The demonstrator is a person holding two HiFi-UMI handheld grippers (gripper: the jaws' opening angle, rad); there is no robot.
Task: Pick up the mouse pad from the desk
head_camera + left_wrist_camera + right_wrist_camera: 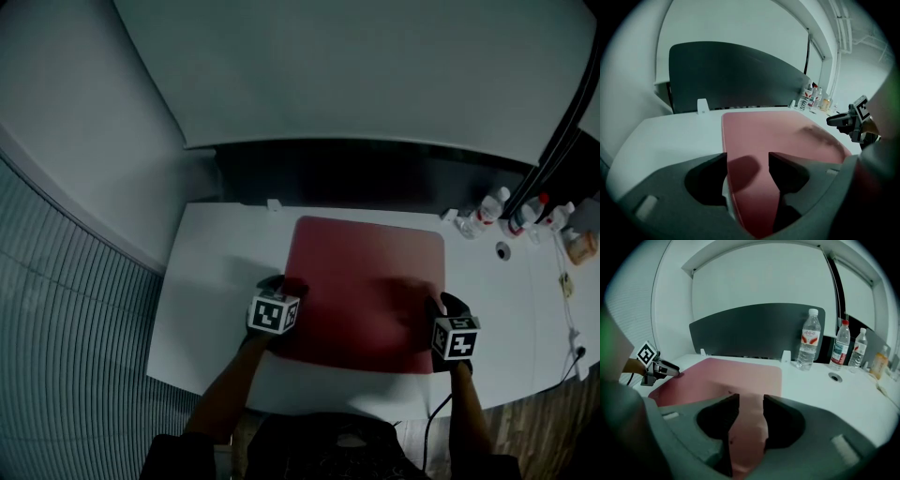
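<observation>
A large, flat, dark red rectangular mouse pad (370, 281) with rounded corners lies flat on the white desk (216, 272), in the middle of the worktop, its far edge close to the worktop's back edge and its near edge a little short of the front edge. The left gripper (284, 286) sits at the pad's left edge near its front left corner. Its jaws stand apart and grasp nothing; in the left gripper view the pad's left edge runs through the gap between them. The right gripper (441, 305) sits at the pad's right edge near its front right corner, jaws likewise released, with red pad surface showing in the narrower gap. Clear plastic water bottles with red labels (487, 211) stand at the worktop's back right corner. A dark grey partition panel (375, 173) rises along the back edge.
</observation>
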